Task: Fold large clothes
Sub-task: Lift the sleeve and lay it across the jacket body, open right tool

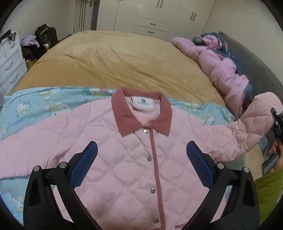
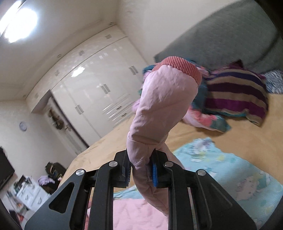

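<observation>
A pink quilted jacket (image 1: 127,159) with a dusty-red collar (image 1: 127,116) and snap buttons lies front-up on a light blue cartoon-print sheet (image 1: 35,104) on the bed. My left gripper (image 1: 141,152) hovers open over the jacket's chest, nothing between its blue pads. The jacket's right sleeve (image 1: 251,123) is lifted off the bed. In the right wrist view my right gripper (image 2: 141,168) is shut on that sleeve (image 2: 159,106), which stands up past the fingers with its red knit cuff (image 2: 182,69) at the top.
The bed has a mustard cover (image 1: 115,58). A pile of pink and dark clothes (image 1: 221,65) lies by the grey headboard (image 1: 256,67), with a striped pillow (image 2: 235,93). White wardrobes (image 1: 153,16) stand behind, white drawers (image 1: 10,62) at left. A person's hand and green sleeve (image 1: 268,191) show at right.
</observation>
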A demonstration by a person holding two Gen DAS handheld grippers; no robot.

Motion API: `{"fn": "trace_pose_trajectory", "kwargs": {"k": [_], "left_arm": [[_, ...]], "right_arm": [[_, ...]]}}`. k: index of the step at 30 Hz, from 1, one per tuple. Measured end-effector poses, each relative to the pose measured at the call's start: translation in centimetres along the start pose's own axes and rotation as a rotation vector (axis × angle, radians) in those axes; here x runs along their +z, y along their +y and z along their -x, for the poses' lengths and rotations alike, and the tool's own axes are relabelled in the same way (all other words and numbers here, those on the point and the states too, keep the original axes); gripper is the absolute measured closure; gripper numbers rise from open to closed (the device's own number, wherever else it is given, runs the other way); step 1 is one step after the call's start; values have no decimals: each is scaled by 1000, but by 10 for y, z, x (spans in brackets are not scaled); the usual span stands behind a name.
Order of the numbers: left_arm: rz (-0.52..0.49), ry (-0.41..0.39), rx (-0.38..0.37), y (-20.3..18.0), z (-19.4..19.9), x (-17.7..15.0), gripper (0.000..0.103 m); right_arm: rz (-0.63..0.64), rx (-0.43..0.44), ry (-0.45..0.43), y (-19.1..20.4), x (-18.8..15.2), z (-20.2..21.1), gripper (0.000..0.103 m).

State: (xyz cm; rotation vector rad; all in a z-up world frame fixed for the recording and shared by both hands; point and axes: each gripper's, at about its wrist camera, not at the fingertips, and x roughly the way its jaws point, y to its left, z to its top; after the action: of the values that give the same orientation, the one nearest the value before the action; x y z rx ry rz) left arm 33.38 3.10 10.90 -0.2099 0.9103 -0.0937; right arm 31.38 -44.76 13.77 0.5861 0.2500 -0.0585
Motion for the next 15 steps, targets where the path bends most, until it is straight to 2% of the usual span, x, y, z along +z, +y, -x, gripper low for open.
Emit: {"fn": "trace_pose_trajectory", "kwargs": {"k": [7,10,15], "left_arm": [[40,-25,-33,30,15,26,9],[82,-21,-67,52,18,33,9],[114,-33,-82,81,25,32,9]], "right_arm": [[105,121,23,72,-14,-2,86],[157,185,44,105,-32,-4,86],[222,275,93,149,-71,-10,86]]}}
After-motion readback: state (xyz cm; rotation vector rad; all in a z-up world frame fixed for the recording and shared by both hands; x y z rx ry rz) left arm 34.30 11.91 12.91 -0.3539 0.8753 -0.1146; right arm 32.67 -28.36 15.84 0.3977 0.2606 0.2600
